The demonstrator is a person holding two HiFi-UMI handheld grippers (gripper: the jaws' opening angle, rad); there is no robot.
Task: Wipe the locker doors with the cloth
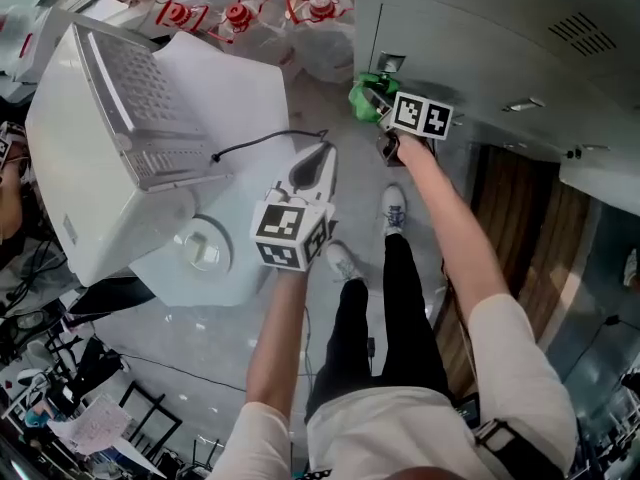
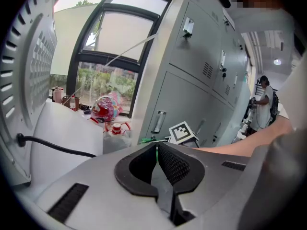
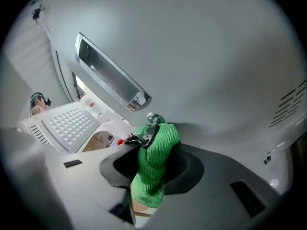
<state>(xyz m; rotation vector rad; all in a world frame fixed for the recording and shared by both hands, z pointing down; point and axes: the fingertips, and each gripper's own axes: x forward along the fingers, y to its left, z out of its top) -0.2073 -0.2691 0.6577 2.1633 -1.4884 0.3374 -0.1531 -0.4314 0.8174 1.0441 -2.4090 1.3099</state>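
Observation:
A green cloth [image 3: 154, 164] is clamped in my right gripper [image 3: 152, 143], bunched between the jaws and pressed against the grey locker door [image 3: 201, 66] just below its recessed metal handle [image 3: 109, 75]. A small key hangs at the cloth's top. In the head view the same cloth [image 1: 368, 98] touches the lockers [image 1: 480, 38] at my right gripper [image 1: 385, 108]. My left gripper [image 1: 312, 168] hangs in mid-air to the left of the lockers; its jaws meet with nothing between them [image 2: 157, 159].
A white machine housing [image 1: 120, 138] with a black cable [image 1: 260, 140] stands to the left. Red-capped bottles and bags [image 1: 240, 13] lie on the floor by the window. A person [image 2: 263, 99] stands far down the locker row.

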